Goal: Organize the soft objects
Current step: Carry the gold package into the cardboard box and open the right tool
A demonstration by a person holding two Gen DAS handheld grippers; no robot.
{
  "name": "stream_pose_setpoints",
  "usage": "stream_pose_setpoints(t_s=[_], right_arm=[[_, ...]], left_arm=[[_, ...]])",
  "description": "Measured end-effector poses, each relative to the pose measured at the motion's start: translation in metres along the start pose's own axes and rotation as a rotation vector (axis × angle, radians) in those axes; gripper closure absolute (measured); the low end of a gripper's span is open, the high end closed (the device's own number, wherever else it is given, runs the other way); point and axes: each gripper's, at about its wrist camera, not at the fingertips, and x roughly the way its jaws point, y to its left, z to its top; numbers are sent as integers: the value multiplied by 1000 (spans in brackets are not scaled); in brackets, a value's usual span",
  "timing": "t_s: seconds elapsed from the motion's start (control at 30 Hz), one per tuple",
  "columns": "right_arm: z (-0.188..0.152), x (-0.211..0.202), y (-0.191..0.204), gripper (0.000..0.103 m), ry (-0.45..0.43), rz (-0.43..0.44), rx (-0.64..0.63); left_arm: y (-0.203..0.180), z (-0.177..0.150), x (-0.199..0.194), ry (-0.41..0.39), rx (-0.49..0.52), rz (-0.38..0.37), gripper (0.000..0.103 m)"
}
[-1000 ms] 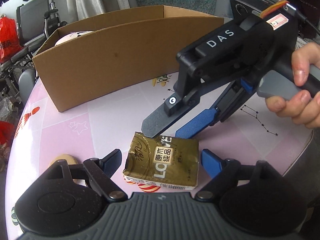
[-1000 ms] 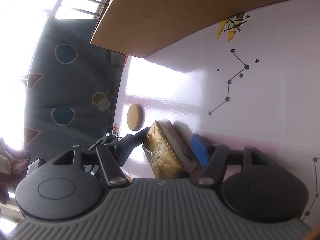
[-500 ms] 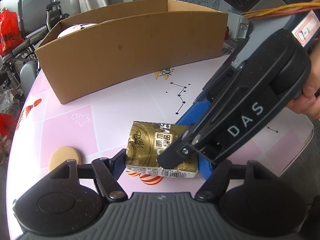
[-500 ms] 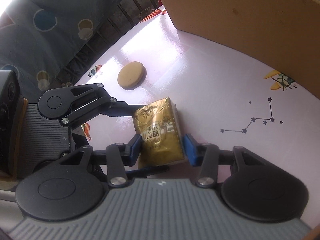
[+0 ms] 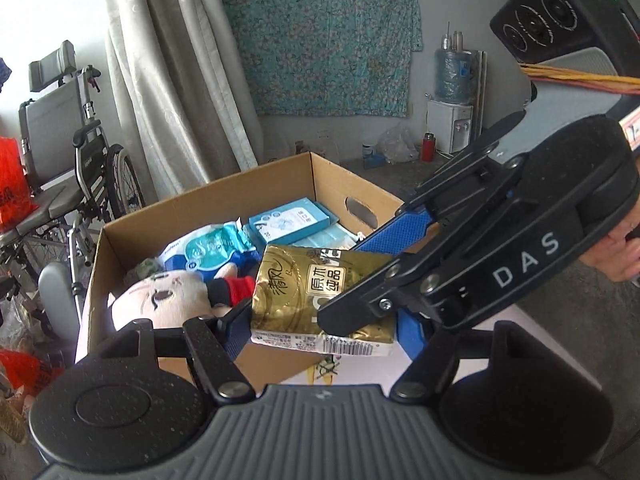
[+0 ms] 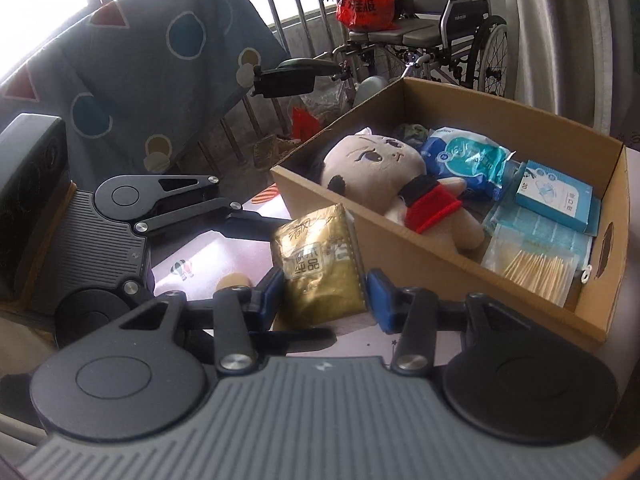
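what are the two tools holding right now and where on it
Both hold the gold tissue pack: left tool by its two ends, right tool across its long sides.

Both cameras ride just behind their own fingers, looking forward and down. The left wrist view faces the cardboard box (image 5: pixel 280 196) toward the curtain and far wall; the right wrist view takes the same box (image 6: pixel 472 276) from its other side, toward the window. Both share – close up – the gold tissue pack (image 5: pixel 316 292) (image 6: pixel 320 264) and the plush doll (image 5: pixel 168 300) (image 6: pixel 384 176).
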Motion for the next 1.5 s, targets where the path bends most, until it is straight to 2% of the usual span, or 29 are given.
stream_pose_setpoints(t_s=[0.07,0.2,0.27,0.37,0.43,0.5,0.53,0.63,0.7,0.77,0.87,0.93,0.97,1.03,1.07,1.1,1.17,1.27,1.3,1.37,1.43,1.5], right_arm=[[18,-3,-23,58,-11,-23,23],[53,12,-82,58,22,-62,111],[67,35,-114,58,51,-93,189],[83,73,-159,58,113,-136,290],[89,102,-179,58,169,-171,326],[88,125,-195,58,216,-201,371],[84,137,-203,57,247,-205,415],[67,163,-224,57,287,-185,571],[57,172,-232,55,297,-164,651],[48,176,-240,53,286,-144,726],[41,173,-246,44,277,-100,786],[38,167,-248,44,263,-94,827],[37,164,-246,46,257,-89,826],[34,156,-241,57,224,-68,824],[33,154,-239,67,214,-76,812],[31,153,-239,72,205,-85,809],[27,156,-240,75,227,-77,817],[27,160,-230,75,281,-122,746],[26,163,-230,75,298,-124,734],[23,165,-229,73,299,-130,755],[23,166,-230,72,284,-136,785],[26,163,-231,62,277,-162,775]], left_arm=[[7,23,28,2,33,-8,30],[41,56,98,55,62,-83,30],[61,66,141,88,76,-126,30],[77,72,191,181,46,-168,30],[76,73,218,221,118,-181,30],[75,72,243,304,199,-217,30],[71,70,252,338,280,-221,30],[64,66,275,426,405,-250,29],[61,65,282,449,458,-246,27],[60,64,282,455,461,-228,24],[63,60,271,407,464,-202,23],[65,61,268,391,423,-194,26],[68,62,267,376,382,-204,26],[73,59,266,356,359,-205,27],[74,56,268,363,364,-205,27],[72,53,268,375,375,-210,27],[68,49,274,369,424,-220,27],[57,42,277,397,495,-237,26],[53,41,278,404,515,-225,22],[50,43,281,422,540,-155,14],[47,49,275,423,539,-146,14],[47,55,257,396,539,-167,14]])
